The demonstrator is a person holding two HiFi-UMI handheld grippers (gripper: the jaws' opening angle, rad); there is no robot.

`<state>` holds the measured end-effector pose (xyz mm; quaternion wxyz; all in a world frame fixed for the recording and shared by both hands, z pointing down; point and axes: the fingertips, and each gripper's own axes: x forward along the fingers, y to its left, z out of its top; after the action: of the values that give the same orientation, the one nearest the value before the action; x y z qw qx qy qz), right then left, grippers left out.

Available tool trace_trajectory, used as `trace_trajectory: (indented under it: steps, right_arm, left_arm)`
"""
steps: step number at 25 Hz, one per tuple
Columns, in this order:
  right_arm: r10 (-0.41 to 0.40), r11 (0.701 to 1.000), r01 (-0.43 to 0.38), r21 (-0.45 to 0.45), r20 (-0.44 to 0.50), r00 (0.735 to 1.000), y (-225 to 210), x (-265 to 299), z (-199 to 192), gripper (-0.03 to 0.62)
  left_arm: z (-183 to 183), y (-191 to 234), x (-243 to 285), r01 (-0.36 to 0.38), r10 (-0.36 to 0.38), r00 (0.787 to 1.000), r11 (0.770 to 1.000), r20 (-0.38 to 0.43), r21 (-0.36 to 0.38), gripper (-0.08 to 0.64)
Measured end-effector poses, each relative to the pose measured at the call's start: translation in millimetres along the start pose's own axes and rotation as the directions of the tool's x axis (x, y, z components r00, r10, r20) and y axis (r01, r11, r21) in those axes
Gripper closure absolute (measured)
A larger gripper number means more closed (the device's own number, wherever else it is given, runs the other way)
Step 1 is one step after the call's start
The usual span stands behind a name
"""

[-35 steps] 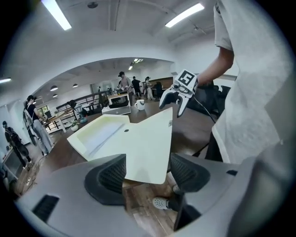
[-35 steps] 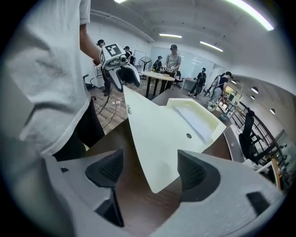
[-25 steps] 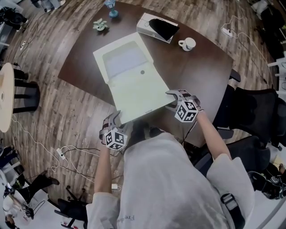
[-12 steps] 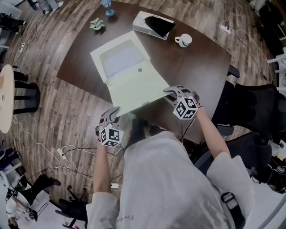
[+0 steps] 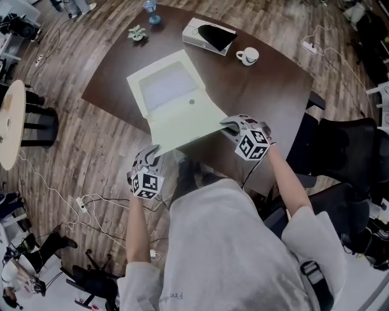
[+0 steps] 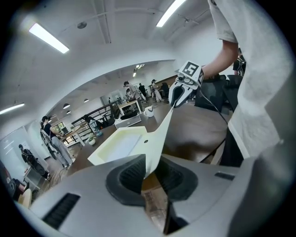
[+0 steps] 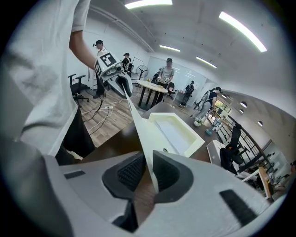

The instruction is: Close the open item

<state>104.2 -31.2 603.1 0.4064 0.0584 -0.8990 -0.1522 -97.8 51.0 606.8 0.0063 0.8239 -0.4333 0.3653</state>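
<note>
A pale yellow flat box lies open on the dark brown table (image 5: 261, 91): its shallow tray (image 5: 165, 85) is on the far side and its lid (image 5: 182, 124) is hinged toward me. My left gripper (image 5: 153, 152) pinches the lid's near left corner, and the thin lid edge (image 6: 159, 134) runs between its pads. My right gripper (image 5: 228, 125) pinches the near right corner, where the lid (image 7: 142, 132) again sits between the pads. Both pairs of jaws have just been closing on the lid. Its near edge is lifted off the table.
At the table's far side sit a white case (image 5: 208, 33) with a black item on it, a white cup (image 5: 249, 56), a small plant (image 5: 137, 33) and a blue vase (image 5: 152, 9). A black office chair (image 5: 349, 146) stands at the right. Cables (image 5: 91, 206) trail over the wooden floor.
Both grippers have closed on the lid's near corners and risen, tilting the lid's near edge up off the table.
</note>
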Motion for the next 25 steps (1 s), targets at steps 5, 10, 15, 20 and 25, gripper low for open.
trace_trajectory:
  steps: [5, 10, 15, 20, 25]
  right_arm:
    - [0.066, 0.998, -0.065, -0.020, 0.037, 0.997, 12, -19, 14, 0.540]
    - [0.109, 0.994, -0.108, -0.017, 0.095, 0.990, 22, -41, 37, 0.543]
    - [0.165, 0.986, -0.165, -0.006, 0.142, 0.976, 16, -53, 55, 0.551]
    - [0.166, 0.985, -0.171, 0.021, 0.150, 0.975, -10, -41, 61, 0.552]
    - [0.151, 0.985, -0.163, 0.056, 0.181, 0.972, -42, -21, 70, 0.552]
  left_arm:
    - [3, -16, -23, -0.012, 0.013, 1.000, 0.998, 0.014, -0.056, 0.508]
    - [10, -26, -53, -0.019, 0.019, 1.000, 0.999, 0.023, -0.026, 0.519]
    - [17, -16, -70, 0.000, 0.001, 0.999, 0.999, 0.041, -0.039, 0.522]
    - [19, 5, -60, 0.008, -0.004, 0.999, 0.996, 0.048, -0.086, 0.522]
    - [19, 38, -44, 0.002, 0.008, 0.997, 0.992, 0.075, -0.130, 0.522]
